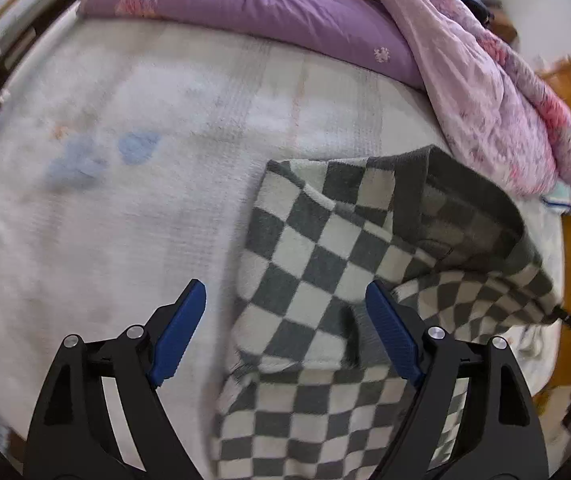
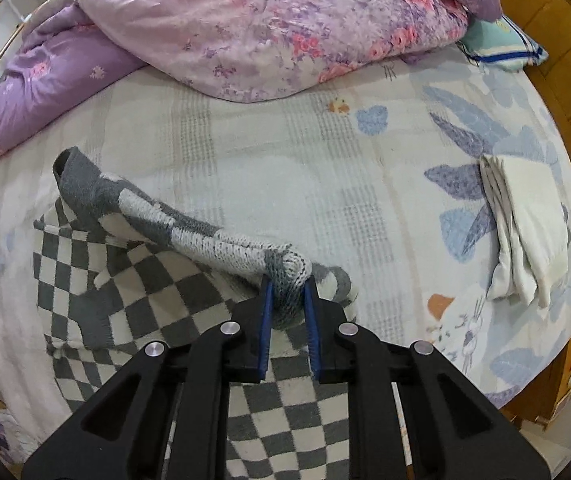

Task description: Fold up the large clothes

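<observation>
Looking down, we see a big bed [image 2: 285,168] with a pale sheet that has blue leaves and little animals on it. A purple and pink flowered quilt [image 2: 253,28] is piled at the far side. A folded white cloth [image 2: 525,232] lies on the sheet, well apart from us, and a striped pillow [image 2: 501,46] peeks out by the orange wooden headboard [image 2: 565,40]. Our grey and white checked sweater [image 2: 145,280] lies on the near part of the bed, partly folded and bunched. Our right gripper [image 2: 288,304] is pinching a knit fold of the sweater, lifting it. Our left gripper [image 1: 285,332] is spread wide above the sweater, with nothing in it.
</observation>
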A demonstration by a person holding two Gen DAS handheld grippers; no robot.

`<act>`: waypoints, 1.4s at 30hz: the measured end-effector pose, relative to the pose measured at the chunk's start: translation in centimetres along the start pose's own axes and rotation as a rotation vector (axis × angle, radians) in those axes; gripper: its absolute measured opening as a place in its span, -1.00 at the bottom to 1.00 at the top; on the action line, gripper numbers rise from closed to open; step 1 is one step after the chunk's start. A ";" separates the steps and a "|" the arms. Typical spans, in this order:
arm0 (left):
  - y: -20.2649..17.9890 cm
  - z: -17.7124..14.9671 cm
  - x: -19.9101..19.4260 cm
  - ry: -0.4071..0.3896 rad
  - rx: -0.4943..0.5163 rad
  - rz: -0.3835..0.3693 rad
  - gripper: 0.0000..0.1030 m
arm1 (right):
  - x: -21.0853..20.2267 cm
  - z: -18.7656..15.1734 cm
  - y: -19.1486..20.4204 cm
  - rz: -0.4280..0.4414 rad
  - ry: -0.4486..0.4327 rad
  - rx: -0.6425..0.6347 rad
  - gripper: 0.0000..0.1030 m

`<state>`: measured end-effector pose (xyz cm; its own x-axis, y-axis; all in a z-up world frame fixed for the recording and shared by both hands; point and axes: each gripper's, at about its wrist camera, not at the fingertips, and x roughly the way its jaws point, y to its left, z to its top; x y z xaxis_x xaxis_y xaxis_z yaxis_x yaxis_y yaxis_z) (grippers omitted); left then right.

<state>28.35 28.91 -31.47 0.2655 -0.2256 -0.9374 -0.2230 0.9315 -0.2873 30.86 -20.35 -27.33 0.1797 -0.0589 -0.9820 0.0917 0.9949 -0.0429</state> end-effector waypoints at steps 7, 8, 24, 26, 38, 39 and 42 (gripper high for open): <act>1.7 4.3 7.5 0.067 -0.085 -0.017 0.73 | 0.3 0.5 -0.4 0.013 -0.012 -0.020 -0.73; 1.9 5.1 8.9 0.079 -0.092 -0.017 0.74 | 0.3 0.4 -0.3 0.015 -0.020 -0.028 -0.73; -0.6 9.4 17.2 0.073 0.128 0.128 -0.57 | 4.1 3.6 0.1 -0.018 0.014 -0.041 -0.72; -1.3 8.9 15.4 0.054 0.169 0.133 -0.58 | 4.0 3.5 0.2 -0.021 0.016 -0.042 -0.72; -5.4 2.2 2.2 -0.019 0.322 0.197 -0.61 | -0.2 0.2 -0.8 0.021 0.017 -0.049 -0.74; -5.4 1.2 1.0 -0.028 0.309 0.204 -0.61 | -0.8 -0.2 -1.0 0.029 0.010 -0.051 -0.75; -5.7 -1.3 -1.5 -0.052 0.297 0.209 -0.61 | -3.3 -1.8 -2.4 0.002 -0.035 -0.050 -1.00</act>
<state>27.98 23.59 -28.69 0.2919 -0.0143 -0.9563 0.0029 0.9999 -0.0140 28.28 -22.44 -24.33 0.2140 -0.0587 -0.9751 0.0428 0.9978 -0.0507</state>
